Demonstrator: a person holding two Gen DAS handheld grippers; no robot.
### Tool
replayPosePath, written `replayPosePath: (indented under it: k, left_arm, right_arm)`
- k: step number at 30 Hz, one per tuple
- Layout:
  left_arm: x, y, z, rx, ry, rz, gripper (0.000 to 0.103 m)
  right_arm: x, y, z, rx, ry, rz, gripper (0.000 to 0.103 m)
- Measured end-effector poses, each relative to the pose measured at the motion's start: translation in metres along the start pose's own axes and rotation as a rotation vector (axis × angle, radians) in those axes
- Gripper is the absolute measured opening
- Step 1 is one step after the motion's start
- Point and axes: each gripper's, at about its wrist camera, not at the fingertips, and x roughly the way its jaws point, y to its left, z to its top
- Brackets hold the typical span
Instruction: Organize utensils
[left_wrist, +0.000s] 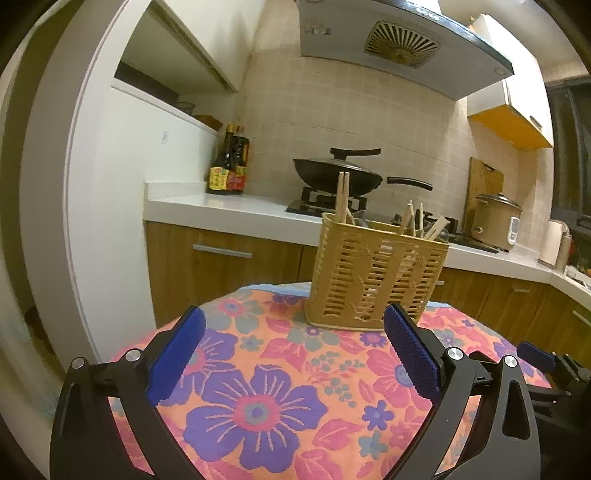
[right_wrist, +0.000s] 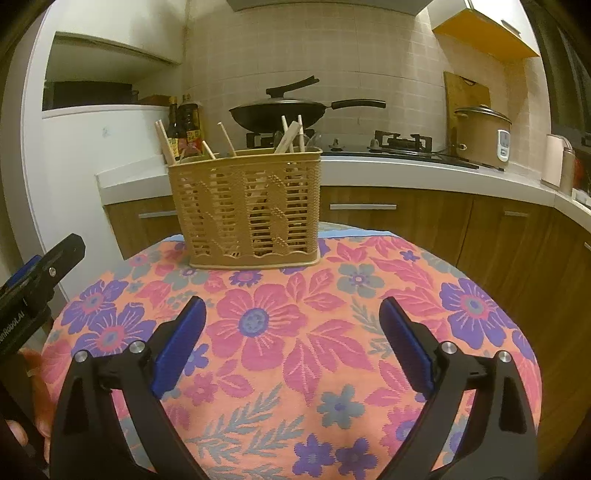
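Note:
A tan slatted utensil basket (left_wrist: 376, 273) stands at the far side of a round table with a floral cloth (left_wrist: 258, 398); it also shows in the right wrist view (right_wrist: 251, 210). Wooden chopsticks (left_wrist: 342, 197) stick up from its compartments, some at the left, several at the right (right_wrist: 291, 134). My left gripper (left_wrist: 293, 325) is open and empty, hovering over the cloth short of the basket. My right gripper (right_wrist: 291, 314) is open and empty, also over the cloth in front of the basket. No loose utensil shows on the cloth.
Behind the table runs a kitchen counter (right_wrist: 406, 166) with a black wok (right_wrist: 280, 110) on a gas stove, sauce bottles (left_wrist: 229, 166), a rice cooker (right_wrist: 480, 136) and a cutting board. The right gripper's tip shows at the left view's right edge (left_wrist: 535, 356).

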Motion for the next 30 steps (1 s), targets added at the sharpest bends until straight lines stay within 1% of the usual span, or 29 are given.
replayPosePath:
  k: [4, 10, 15, 21, 30]
  left_arm:
    - [-0.002, -0.002, 0.001, 0.025, -0.020, 0.010, 0.094]
    - [0.000, -0.011, -0.001, 0.074, -0.012, 0.006, 0.094]
    - [0.002, -0.014, -0.003, 0.087, 0.006, 0.017, 0.095]
    - [0.003, -0.016, -0.003, 0.103, 0.007, 0.028, 0.095]
    - [0.005, -0.016, -0.003, 0.100, 0.014, 0.037, 0.095]
  right_arm:
    - [0.000, -0.004, 0.001, 0.020, 0.001, 0.004, 0.091]
    - [0.001, -0.002, 0.000, 0.013, 0.004, 0.004, 0.092]
    - [0.001, 0.000, 0.000, 0.005, 0.002, 0.000, 0.094]
    - [0.000, 0.000, -0.001, 0.014, 0.007, -0.001, 0.094]
    - [0.002, -0.001, 0.000, 0.019, 0.014, -0.003, 0.094]
